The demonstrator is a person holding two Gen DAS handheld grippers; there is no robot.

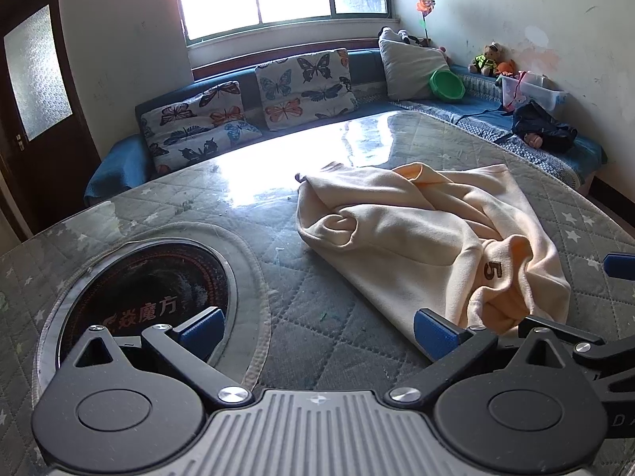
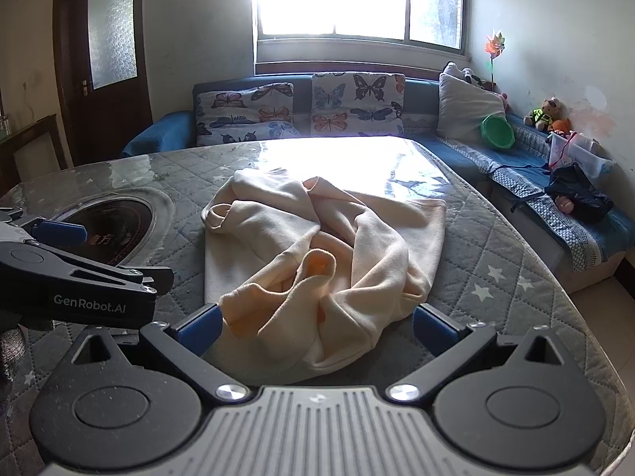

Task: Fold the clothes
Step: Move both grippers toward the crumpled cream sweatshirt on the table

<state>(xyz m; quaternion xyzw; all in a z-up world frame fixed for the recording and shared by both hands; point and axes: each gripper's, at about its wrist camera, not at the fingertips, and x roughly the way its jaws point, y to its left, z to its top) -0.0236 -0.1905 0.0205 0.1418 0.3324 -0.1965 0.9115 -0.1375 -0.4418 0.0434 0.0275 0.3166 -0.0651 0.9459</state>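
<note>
1. Sweatshirt (image 2: 313,254): cream, crumpled in a heap near the middle of the counter (image 2: 496,261), sleeves twisted over the body; a "5" patch showing in the left wrist view.
2. Counter: grey quilted cover with white stars under a clear glossy sheet; carries the sweatshirt.
3. Round cooktop (image 1: 147,289): black, set into the counter, left of the sweatshirt.
4. Left claw (image 1: 317,333): blue-tipped fingers spread wide, empty, low over the counter just left of the sweatshirt; right finger beside the garment's near edge.
5. Right claw (image 2: 315,331): fingers spread wide, holding nothing, flanking the sweatshirt's near edge.
6. Sofa (image 2: 468,146): blue, beyond the sweatshirt, with butterfly cushions (image 2: 357,103).
</note>
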